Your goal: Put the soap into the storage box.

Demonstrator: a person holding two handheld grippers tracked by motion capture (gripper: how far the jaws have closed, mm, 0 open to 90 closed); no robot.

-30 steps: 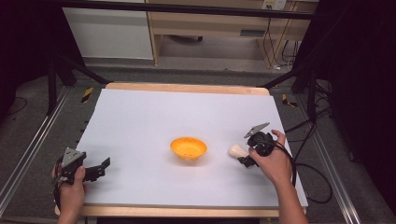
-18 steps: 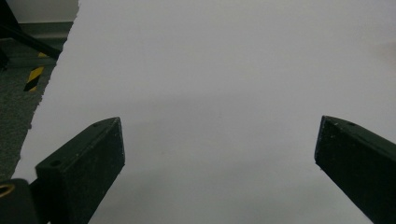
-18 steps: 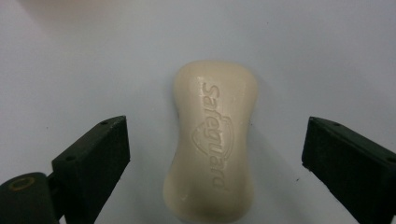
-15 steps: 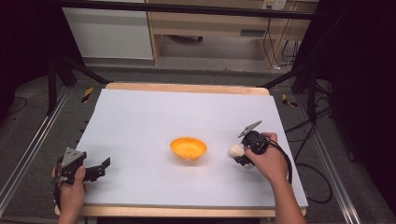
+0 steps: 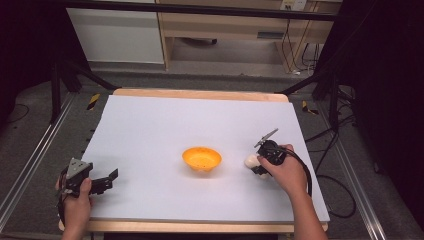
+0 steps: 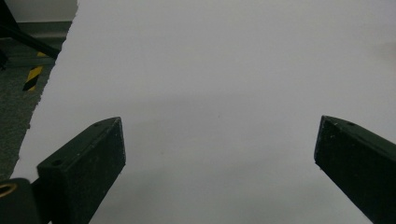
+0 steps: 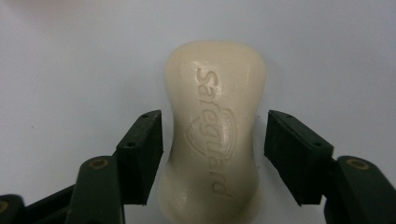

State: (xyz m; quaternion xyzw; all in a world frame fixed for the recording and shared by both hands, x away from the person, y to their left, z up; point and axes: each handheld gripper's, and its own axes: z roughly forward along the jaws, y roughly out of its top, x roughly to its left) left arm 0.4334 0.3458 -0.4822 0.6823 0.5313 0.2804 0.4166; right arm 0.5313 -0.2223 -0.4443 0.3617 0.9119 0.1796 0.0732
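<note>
Left gripper is held at the counter's near-left corner in the high view, jaws wide apart with nothing between them; in the left gripper view bare white counter surface is seen past both jaws. Orange bowl is set upright near the middle of the counter, well apart from the left gripper and near the soap. Cream bar of soap, embossed "Safeguard", is lying flat on the counter just right of the bowl, apart from it. Right gripper is placed over the soap from the right side, gripped by the person's right hand. In the right gripper view the soap is seen lengthwise between the jaws, at its narrowed waist. Right jaws have just been closing with the soap between them; the left-hand jaw is at or nearly at the bar's edge, a thin gap is seen at the right-hand jaw, so the bar is not yet clamped. Soap is not lifted; its shadow is seen directly against the counter.
</note>
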